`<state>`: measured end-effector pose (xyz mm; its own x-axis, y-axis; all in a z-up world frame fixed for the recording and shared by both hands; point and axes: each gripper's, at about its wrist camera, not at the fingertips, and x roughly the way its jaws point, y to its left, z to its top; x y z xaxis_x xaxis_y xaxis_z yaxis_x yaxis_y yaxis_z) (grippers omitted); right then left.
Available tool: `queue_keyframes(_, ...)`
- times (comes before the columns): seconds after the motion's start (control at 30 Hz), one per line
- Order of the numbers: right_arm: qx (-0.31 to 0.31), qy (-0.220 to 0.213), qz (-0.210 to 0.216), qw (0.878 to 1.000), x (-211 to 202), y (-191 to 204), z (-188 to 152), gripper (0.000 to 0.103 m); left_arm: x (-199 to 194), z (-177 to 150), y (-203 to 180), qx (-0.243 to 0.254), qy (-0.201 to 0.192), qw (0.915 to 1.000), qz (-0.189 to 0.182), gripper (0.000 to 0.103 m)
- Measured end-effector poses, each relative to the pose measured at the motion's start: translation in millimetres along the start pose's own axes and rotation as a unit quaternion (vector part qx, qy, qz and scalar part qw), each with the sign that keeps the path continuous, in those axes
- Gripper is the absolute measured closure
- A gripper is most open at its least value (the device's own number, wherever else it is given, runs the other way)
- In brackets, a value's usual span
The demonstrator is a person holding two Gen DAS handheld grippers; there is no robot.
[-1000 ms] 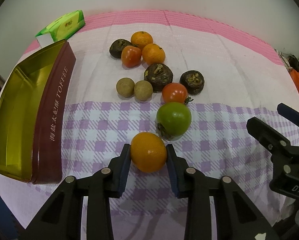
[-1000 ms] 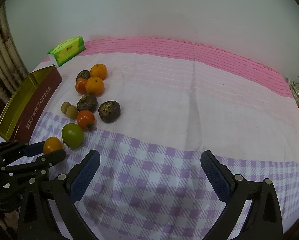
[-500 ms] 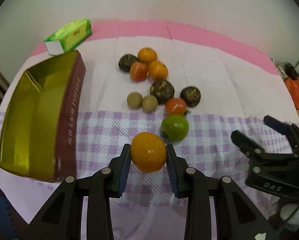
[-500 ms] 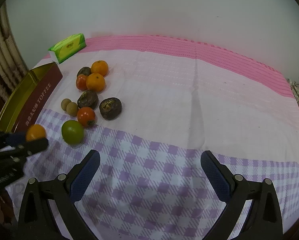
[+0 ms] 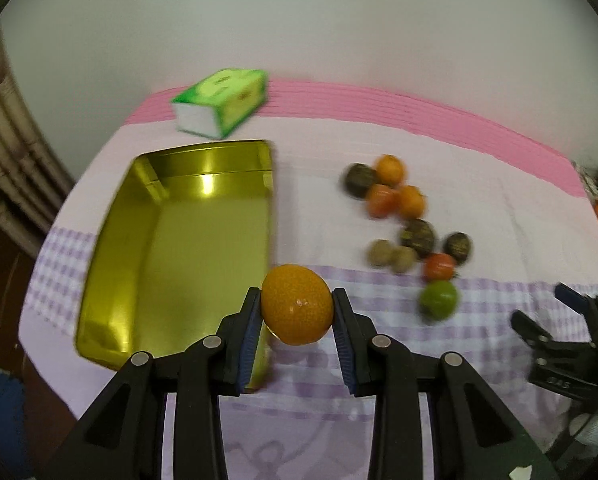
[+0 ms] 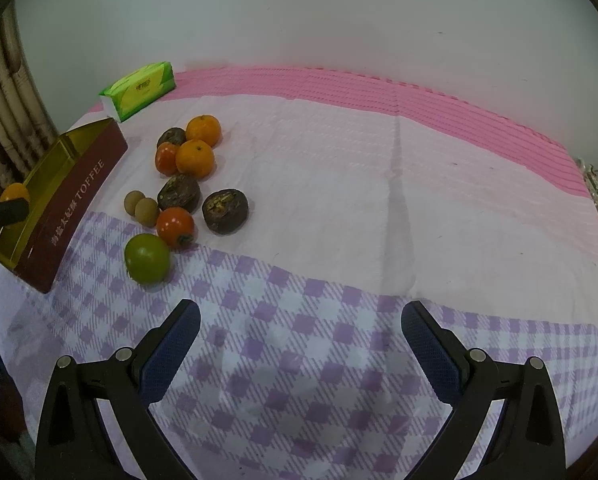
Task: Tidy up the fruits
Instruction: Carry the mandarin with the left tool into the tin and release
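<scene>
At left we see the gold tin (image 5: 187, 240); over what seems its right rim, the left gripper (image 5: 297, 316) clamps an orange (image 5: 297, 304). Remaining fruits (image 6: 179, 196) lie rightward; our right gripper (image 6: 299, 344) gapes empty.

- Behind your worktop (image 6: 379, 184), a plain pale wall (image 6: 299, 12) fills the background.
- A pink-and-lilac checked cloth (image 6: 319, 320) covers it.
- Bamboo-like poles (image 6: 15, 120) stand at your left.

Tin (image 6: 71, 196) lies left of the fruit cluster (image 6: 183, 188) (tissue pack (image 6: 141, 90) behind both) on the cloth (image 6: 359, 200).
</scene>
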<state>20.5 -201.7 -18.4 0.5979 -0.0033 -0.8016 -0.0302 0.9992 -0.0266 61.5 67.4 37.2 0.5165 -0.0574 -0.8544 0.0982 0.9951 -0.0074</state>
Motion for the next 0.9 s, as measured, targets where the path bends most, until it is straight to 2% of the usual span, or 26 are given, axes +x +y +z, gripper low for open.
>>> queue_keyframes(0.23,-0.009,-0.001,0.004,1.000,-1,5,-2,0.003,13,-3,48,-0.034,0.012,0.9985,0.041,0.072)
queue_keyframes(0.47,-0.022,0.001,0.012,1.000,-1,18,-3,0.003,32,-12,84,-0.061,0.037,0.9956,0.061,0.072)
queue_keyframes(0.9,-0.053,0.003,0.031,0.998,1,45,-3,0.003,48,-24,99,-0.071,0.058,0.9930,0.075,0.072)
